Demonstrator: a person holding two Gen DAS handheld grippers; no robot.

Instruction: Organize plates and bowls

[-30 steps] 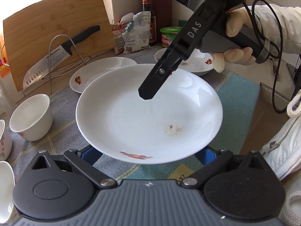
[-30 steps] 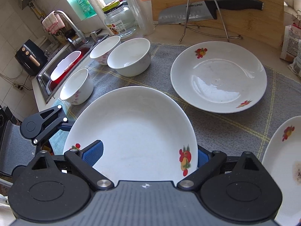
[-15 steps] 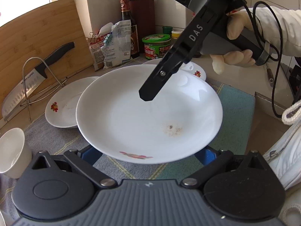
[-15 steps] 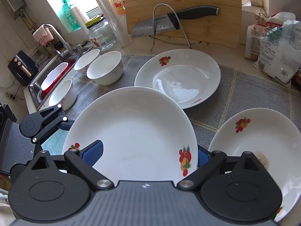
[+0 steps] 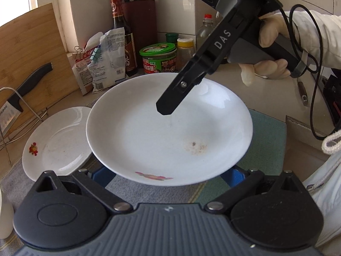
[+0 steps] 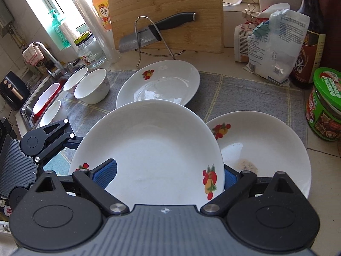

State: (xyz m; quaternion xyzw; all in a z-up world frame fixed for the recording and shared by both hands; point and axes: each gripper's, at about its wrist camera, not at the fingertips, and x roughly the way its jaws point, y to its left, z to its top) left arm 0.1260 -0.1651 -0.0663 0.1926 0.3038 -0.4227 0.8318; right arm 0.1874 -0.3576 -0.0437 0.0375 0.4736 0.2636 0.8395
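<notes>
Both grippers clamp one plate, held above the grey mat.

Left wrist view: left gripper [image 5: 168,173] has its blue pads at the near rim of the held plate [image 5: 168,132], jaws closed on it. The right gripper [image 5: 165,108] comes in from the far right, one black finger lying over the plate's far rim, a gloved hand [image 5: 268,51] on its handle. A brown smudge shows on the plate's inner face. Only this view shows the knife block [image 5: 138,19] and the small jars along the wall.

Right wrist view: right gripper [image 6: 168,176] jaws closed on the same plate [image 6: 153,149]; the left gripper's linkage [image 6: 45,140] shows at the plate's far left edge. A second plate [image 6: 266,147] lies on the mat [image 6: 245,93] just right of and below the held one, partly hidden by it; the left view hides it entirely. A third plate [image 6: 162,85] lies beyond. Only here: three bowls [image 6: 91,88] at the mat's left edge, the sink [image 6: 42,100], the cleaver [image 6: 153,34] on its wire stand against the cutting board [image 6: 166,8].
</notes>
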